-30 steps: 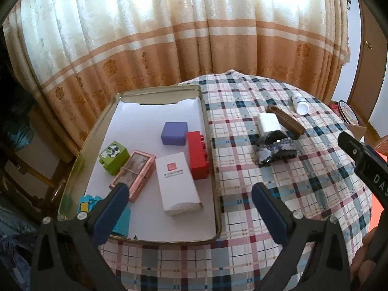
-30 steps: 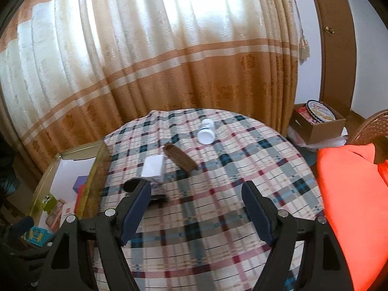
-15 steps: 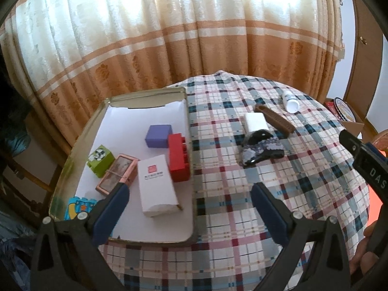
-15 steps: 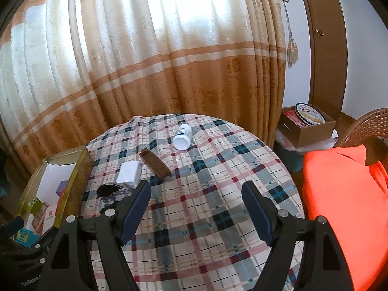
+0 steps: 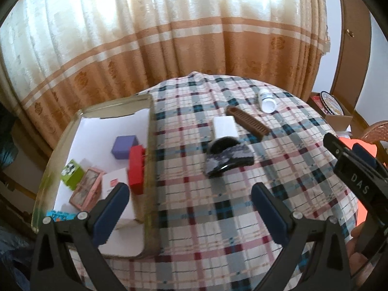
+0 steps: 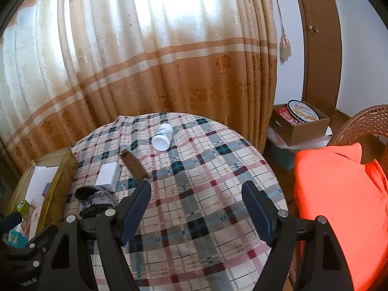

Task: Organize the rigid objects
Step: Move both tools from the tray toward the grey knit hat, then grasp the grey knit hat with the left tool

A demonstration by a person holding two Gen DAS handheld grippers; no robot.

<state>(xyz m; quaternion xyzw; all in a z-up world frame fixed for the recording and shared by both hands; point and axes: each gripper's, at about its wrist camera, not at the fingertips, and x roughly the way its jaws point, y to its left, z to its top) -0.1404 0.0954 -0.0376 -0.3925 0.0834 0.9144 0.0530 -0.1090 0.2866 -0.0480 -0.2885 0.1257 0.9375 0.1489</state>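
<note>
Hovering over the checked tablecloth, the left gripper has its jaws spread wide with nothing between them; the right gripper hangs the same way, jaws apart and empty. Just ahead of the left one lies a dark speckled pouch (its exact nature is hard to make out), touching a white box behind it. Beside that box rests a brown comb, ridged and slanted, and farther back a white bottle on its side. On the left sits a gold-rimmed tray lined in white, holding a purple block, red brick, green cube, pink case and a white carton.
</note>
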